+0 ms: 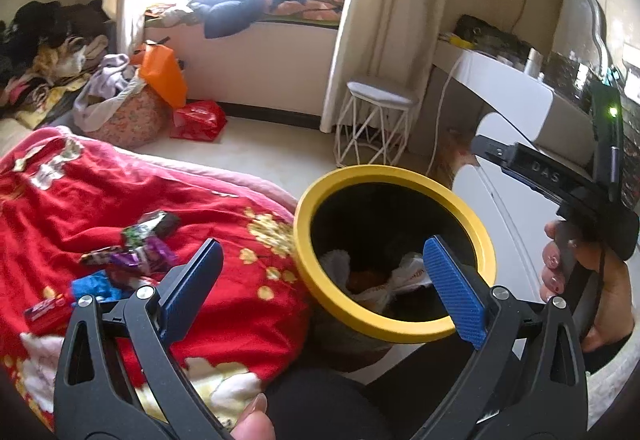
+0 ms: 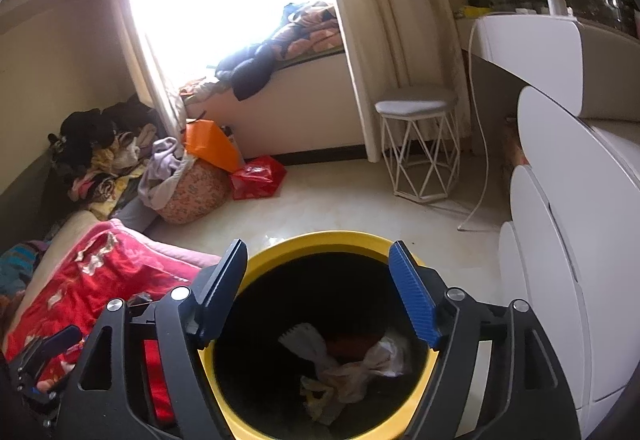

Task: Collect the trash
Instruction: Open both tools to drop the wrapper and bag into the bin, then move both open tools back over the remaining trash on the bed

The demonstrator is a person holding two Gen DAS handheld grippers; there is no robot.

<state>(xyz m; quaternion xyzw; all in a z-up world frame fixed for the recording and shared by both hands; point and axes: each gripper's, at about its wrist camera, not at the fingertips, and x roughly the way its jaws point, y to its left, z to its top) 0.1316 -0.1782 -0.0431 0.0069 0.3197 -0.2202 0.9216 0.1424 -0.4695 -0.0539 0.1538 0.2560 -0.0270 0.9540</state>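
Observation:
A black trash bin with a yellow rim (image 1: pixel 400 332) stands on the floor beside the bed; crumpled paper and wrappers (image 2: pixel 352 364) lie inside it. Several candy wrappers (image 1: pixel 140 252) and a small red packet (image 1: pixel 44 314) lie on the red blanket (image 1: pixel 100 196). My left gripper (image 1: pixel 324 280) is open and empty, above the bed edge and the bin. My right gripper (image 2: pixel 320 292) is open and empty, directly over the bin's mouth (image 2: pixel 328 240); its body also shows in the left wrist view (image 1: pixel 560 184).
A white wire stool (image 2: pixel 418 144) stands by the curtain. White drawers (image 2: pixel 560 240) are on the right. A floral basket of clothes (image 2: pixel 192 188), orange bag (image 2: pixel 210 146) and red bag (image 2: pixel 258 176) sit on the floor by the window seat.

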